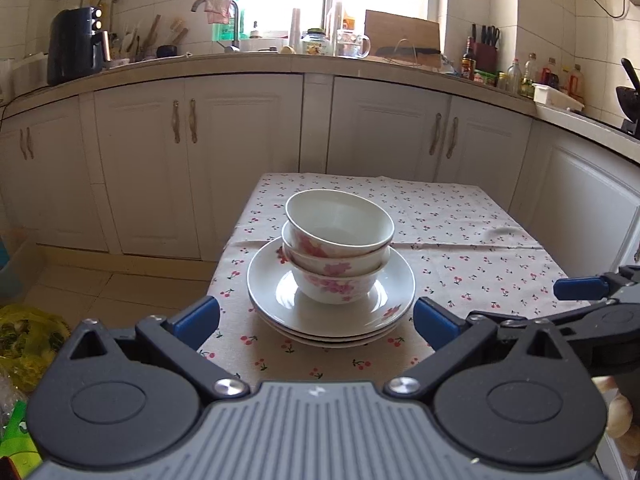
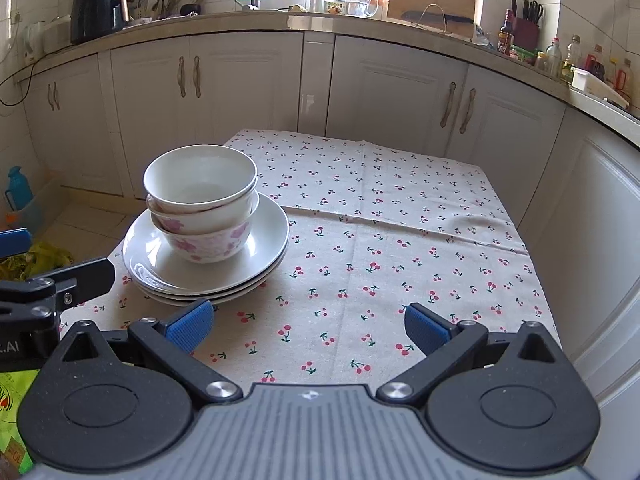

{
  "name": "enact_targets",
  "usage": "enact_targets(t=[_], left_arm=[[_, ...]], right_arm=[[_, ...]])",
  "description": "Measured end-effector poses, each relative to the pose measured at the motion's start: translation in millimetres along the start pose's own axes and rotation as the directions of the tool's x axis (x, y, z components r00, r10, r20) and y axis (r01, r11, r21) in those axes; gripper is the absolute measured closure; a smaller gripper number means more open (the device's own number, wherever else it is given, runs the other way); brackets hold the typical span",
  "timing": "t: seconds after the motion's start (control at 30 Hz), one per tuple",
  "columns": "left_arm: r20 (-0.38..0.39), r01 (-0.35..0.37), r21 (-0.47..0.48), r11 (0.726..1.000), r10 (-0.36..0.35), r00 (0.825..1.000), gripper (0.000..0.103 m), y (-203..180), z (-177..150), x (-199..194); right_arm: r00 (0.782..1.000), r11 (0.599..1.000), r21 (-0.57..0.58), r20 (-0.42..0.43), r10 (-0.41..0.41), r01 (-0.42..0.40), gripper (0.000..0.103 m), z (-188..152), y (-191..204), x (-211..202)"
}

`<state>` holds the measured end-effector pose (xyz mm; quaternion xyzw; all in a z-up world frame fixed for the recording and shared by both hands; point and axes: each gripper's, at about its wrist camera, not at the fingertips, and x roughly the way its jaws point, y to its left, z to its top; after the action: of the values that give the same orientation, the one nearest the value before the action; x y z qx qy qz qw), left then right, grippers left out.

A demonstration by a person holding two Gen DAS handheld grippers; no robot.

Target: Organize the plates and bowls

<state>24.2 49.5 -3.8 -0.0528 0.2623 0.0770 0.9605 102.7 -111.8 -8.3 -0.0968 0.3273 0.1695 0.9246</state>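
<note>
Just ahead of the left tongs (image 1: 316, 318), whose fingers are spread wide and empty, three nested bowls (image 1: 338, 246) sit on stacked plates (image 1: 332, 308). Forward and left of the right tongs (image 2: 308, 326), likewise spread and empty, the stack rests on the cherry-print tablecloth (image 2: 400, 240).

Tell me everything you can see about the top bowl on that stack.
The top bowl is white, glossy and ceramic-looking, with pink flowers on its outside and a thin dark line at the rim. It is empty and sits nested in the second bowl, tilted rather than level. That bowl rests in a third bowl, which stands on the stacked plates on the cherry-print tablecloth. No gripper touches it.
</note>
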Motion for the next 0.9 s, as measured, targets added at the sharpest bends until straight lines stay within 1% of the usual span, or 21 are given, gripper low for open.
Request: enact_targets(t=[0.27, 0.4, 0.57, 0.9], left_arm=[[0.023, -0.003, -0.019, 1.0, 0.004, 1.0, 0.001, 2.9, -1.0, -6.9], [0.034, 0.006, -0.015, 1.0, -0.005, 0.999, 0.001, 2.5, -0.5, -8.7], [0.047, -0.001, -0.012, 1.0, 0.002, 0.999, 0.001, 2.4, -0.1, -12.0], [0.049, -0.004, -0.006, 1.0, 0.004, 0.999, 0.001, 0.8, 0.1, -14.1]], right_arm=[[1.0, 1.0, 0.024, 0.027, 0.004, -0.005, 0.0, 0.2, 1.2, -5.4], [0.999, 1.0, 0.029, 0.037, 0.002, -0.003, 0.0, 0.9, 0.1, -7.7], [0.999, 0.999, 0.036, 0.049, -0.002, 0.0, 0.0, 1.5, -1.7, -11.9], [0.998, 0.999, 0.042, 0.069, 0.0, -0.003, 0.0, 2.7, -3.3, -17.5]])
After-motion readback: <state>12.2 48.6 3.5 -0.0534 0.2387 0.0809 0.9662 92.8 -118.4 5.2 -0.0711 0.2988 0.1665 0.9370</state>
